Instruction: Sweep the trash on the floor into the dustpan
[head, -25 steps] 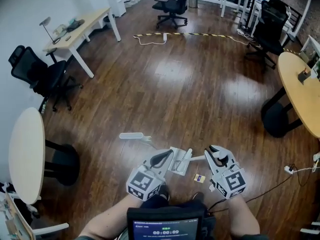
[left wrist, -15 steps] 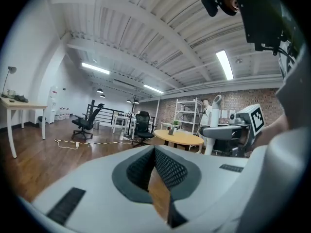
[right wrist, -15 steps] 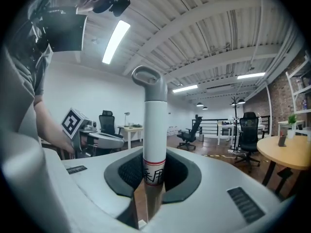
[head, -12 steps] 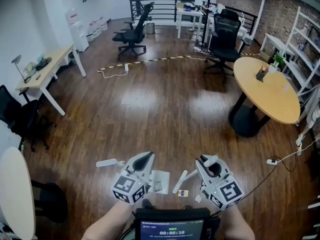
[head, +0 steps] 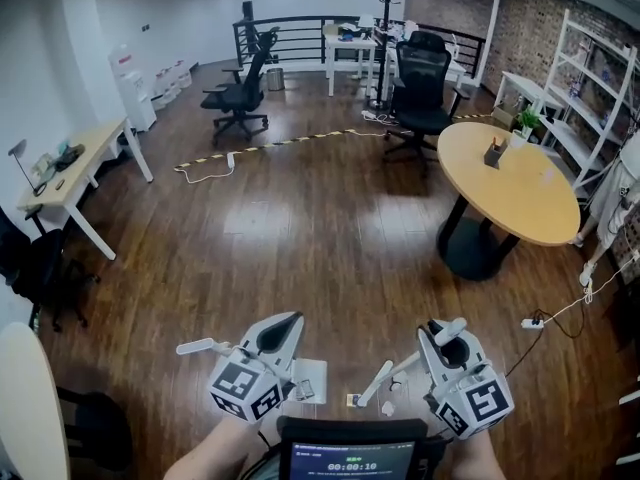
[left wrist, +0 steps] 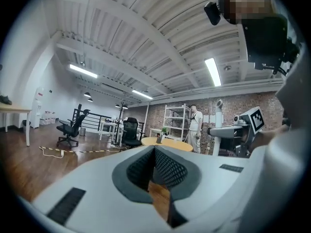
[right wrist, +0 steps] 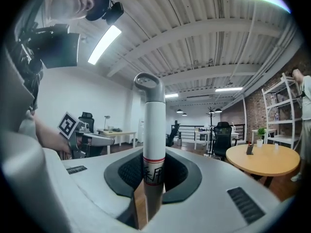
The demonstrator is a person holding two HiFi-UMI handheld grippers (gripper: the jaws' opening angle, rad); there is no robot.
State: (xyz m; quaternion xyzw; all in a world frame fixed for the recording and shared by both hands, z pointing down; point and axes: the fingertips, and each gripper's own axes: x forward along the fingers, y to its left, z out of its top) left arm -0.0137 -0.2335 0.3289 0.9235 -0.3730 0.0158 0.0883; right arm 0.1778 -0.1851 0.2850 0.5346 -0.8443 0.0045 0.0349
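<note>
A white dustpan [head: 310, 378] lies on the wooden floor by my feet, its long handle [head: 197, 347] pointing left. My left gripper [head: 285, 325] hovers over it, jaws shut with nothing between them; in the left gripper view [left wrist: 154, 149] only floor shows through the slit. My right gripper [head: 441, 338] is shut on the white broom handle [right wrist: 149, 130], whose grey loop end [right wrist: 147, 82] rises past the jaws. The broom's lower part [head: 377, 380] slants down toward the floor. A small yellow scrap [head: 352, 400] and a white scrap [head: 388, 407] lie between dustpan and broom.
A round wooden table [head: 510, 193] stands to the right, black office chairs [head: 418, 80] behind it. A desk [head: 75, 173] lines the left wall. A cable and plug [head: 532, 323] lie right of me, a striped cable cover [head: 300, 140] farther out. A person [left wrist: 196, 125] stands by shelves.
The head view has swung up and to the right, so both grippers sit lower in frame. The dustpan and scraps stay on the floor. The right gripper keeps the broom.
</note>
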